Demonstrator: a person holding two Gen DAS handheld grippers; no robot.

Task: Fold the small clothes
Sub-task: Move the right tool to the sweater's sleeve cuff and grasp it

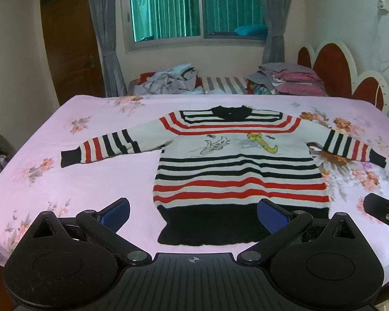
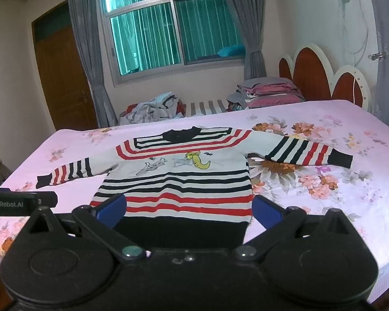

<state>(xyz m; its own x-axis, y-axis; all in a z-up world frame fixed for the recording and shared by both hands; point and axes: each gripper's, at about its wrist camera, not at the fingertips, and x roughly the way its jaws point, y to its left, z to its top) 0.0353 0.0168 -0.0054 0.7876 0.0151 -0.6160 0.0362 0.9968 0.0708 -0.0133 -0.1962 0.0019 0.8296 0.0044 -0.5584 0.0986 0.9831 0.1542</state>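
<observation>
While lying flat and fully spread on the pink floral bedsheet (image 1: 96,181), striped sweater (image 1: 236,171) shows no fold yet: both sleeves out, body smooth, front up with cartoon print visible. Judged as the very start of the task, with every fold left to do.

Going left to right, relative to the sweater:

Far left of it, left sleeve (image 1: 98,147) stretched outward, black cuff at the tip, resting on the sheet.

Just below its hem on the left side, left gripper (image 1: 193,213) hovering with blue pads spread wide apart, released, grasping nothing; not clearly touching the cloth.

At the centre, sweater body with black collar (image 1: 229,111) pointing away toward the window (image 1: 194,7), black hem band nearest the cameras. Long axis of the body running from hem to collar, away from the viewer; sleeves forming a cross-line, left to right.

Just below its hem on the right side, right gripper (image 2: 189,210) likewise spread open and empty, blue pads framing the hem band in its own view.

Far right of it, right sleeve (image 2: 308,153) stretched outward over a large flower print, cuff at the tip.

Beyond the collar, well apart, heap of loose clothes (image 1: 168,80) and stack of folded bedding (image 1: 290,80).
</observation>
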